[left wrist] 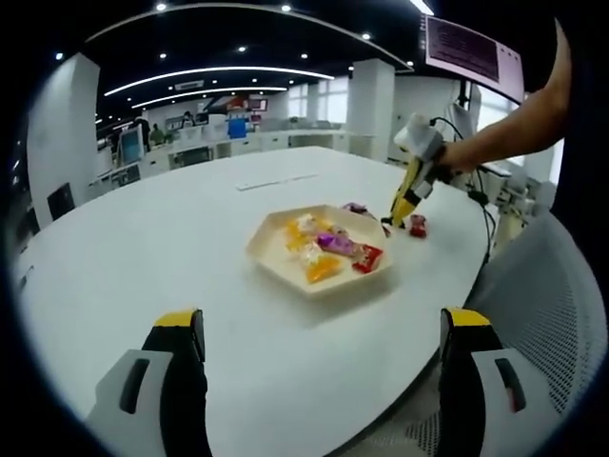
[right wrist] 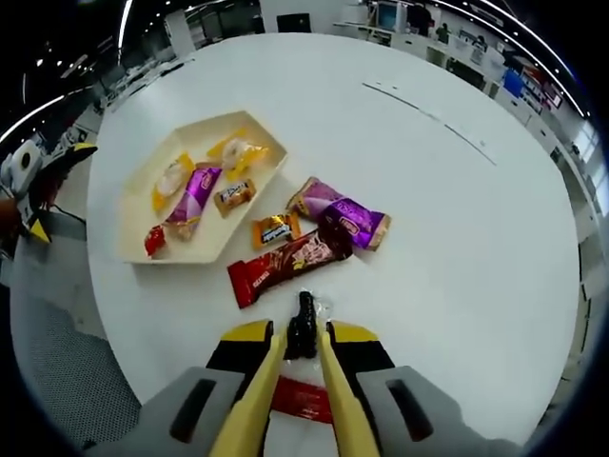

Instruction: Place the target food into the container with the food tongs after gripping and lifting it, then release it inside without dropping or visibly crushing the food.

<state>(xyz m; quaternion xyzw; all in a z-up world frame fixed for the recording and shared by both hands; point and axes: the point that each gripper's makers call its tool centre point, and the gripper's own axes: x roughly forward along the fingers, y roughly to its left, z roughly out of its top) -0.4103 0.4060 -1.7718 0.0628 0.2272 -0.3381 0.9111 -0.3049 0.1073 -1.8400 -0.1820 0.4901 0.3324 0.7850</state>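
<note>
A cream hexagonal tray (right wrist: pixel 133 224) holds several wrapped snacks, among them a purple pack (right wrist: pixel 193 190) and yellow candies (right wrist: pixel 240 152). Beside it on the white table lie a red-brown bar (right wrist: pixel 285 263), two purple packs (right wrist: pixel 344 217) and a small orange candy (right wrist: pixel 274 229). My right gripper (right wrist: pixel 302 341) carries yellow tongs, shut on a small dark candy in clear wrap (right wrist: pixel 303 322) at table level. In the left gripper view, the tray (left wrist: pixel 274 244) sits ahead and my left gripper (left wrist: pixel 322 335) stands open and empty. The right gripper (left wrist: pixel 411 190) reaches down right of the tray.
A red packet (right wrist: pixel 303 400) lies under the right gripper's jaws; another red snack (left wrist: pixel 417 226) sits by the tongs' tip. A person's arm (left wrist: pixel 504 133) holds the right gripper. A grey mesh chair (left wrist: pixel 561 314) stands at the table's right edge. Office desks fill the background.
</note>
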